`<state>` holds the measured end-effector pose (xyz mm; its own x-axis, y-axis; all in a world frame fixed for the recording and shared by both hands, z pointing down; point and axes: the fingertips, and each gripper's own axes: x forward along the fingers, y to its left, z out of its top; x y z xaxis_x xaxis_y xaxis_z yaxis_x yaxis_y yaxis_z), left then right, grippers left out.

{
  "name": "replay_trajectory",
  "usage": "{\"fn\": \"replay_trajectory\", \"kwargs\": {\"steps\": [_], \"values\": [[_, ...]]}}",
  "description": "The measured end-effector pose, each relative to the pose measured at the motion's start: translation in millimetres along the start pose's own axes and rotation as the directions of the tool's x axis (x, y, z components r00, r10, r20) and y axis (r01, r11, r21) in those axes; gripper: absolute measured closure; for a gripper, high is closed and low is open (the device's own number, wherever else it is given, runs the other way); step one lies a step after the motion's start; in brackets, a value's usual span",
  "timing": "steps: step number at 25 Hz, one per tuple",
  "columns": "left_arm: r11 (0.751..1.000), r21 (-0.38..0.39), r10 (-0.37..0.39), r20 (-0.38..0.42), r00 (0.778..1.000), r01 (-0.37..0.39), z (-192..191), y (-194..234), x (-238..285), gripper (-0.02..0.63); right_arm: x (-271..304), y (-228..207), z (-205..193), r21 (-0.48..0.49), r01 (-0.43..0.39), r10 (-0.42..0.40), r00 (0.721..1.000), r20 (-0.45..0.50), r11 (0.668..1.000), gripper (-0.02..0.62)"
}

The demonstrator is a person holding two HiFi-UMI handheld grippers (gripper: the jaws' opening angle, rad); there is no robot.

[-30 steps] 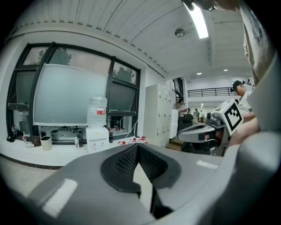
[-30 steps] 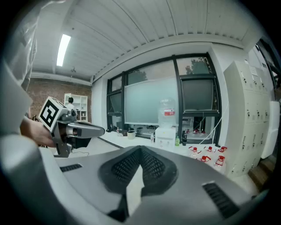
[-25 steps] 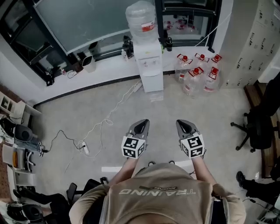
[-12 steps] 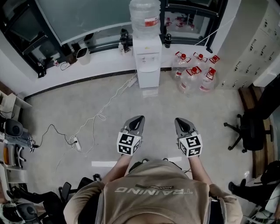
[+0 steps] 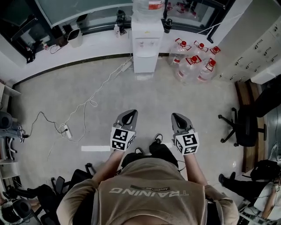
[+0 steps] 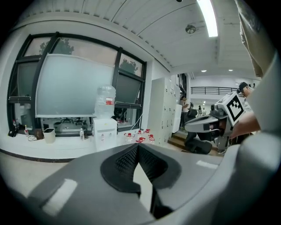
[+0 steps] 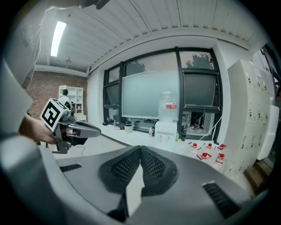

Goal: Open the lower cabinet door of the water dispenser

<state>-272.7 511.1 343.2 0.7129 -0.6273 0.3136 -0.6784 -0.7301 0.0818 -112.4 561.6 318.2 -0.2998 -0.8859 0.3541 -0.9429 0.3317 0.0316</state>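
The left gripper (image 5: 130,114) and the right gripper (image 5: 177,117) each hold their jaws pressed together with nothing between them. The water dispenser (image 5: 145,41) stands well ahead of both jaws, its lower cabinet door (image 5: 144,61) closed.

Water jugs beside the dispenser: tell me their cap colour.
Red, on the clear water jugs; the head view shows it best.

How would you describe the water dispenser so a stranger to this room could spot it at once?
Find the far wall with dark-framed windows and a white ledge beneath. The water dispenser stands on the floor against that ledge. It is the one tall white box with a clear bottle on top; the red-capped jugs beside it sit loose on the floor.
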Motion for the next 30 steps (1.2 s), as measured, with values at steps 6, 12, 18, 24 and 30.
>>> {"fn": "replay_trajectory", "kwargs": {"steps": [6, 12, 18, 24, 30], "values": [[1.000, 0.003, -0.007, -0.017, 1.000, 0.007, 8, -3, 32, 0.606, 33, -21, -3, 0.016, -0.047, 0.047, 0.999, -0.006, 0.999, 0.586], [0.999, 0.037, 0.035, -0.029, 0.999, -0.034, 43, 11, 82, 0.606, 73, -83, 5, 0.051, -0.078, 0.077, 0.997, 0.025, 0.996, 0.586], [0.991, 0.023, 0.133, -0.039, 0.990, -0.132, 82, 31, 143, 0.606, 102, -173, 10, 0.076, -0.098, 0.096, 0.995, 0.034, 0.992, 0.586], [0.986, 0.011, 0.168, -0.070, 0.983, -0.168, 95, 42, 194, 0.606, 129, -243, -1, 0.166, -0.086, 0.078, 0.995, 0.055, 0.982, 0.586], [0.990, 0.011, 0.140, -0.091, 0.986, -0.139, 104, 42, 241, 0.606, 146, -274, -9, 0.230, -0.074, 0.064, 0.997, 0.051, 0.970, 0.586]]}}
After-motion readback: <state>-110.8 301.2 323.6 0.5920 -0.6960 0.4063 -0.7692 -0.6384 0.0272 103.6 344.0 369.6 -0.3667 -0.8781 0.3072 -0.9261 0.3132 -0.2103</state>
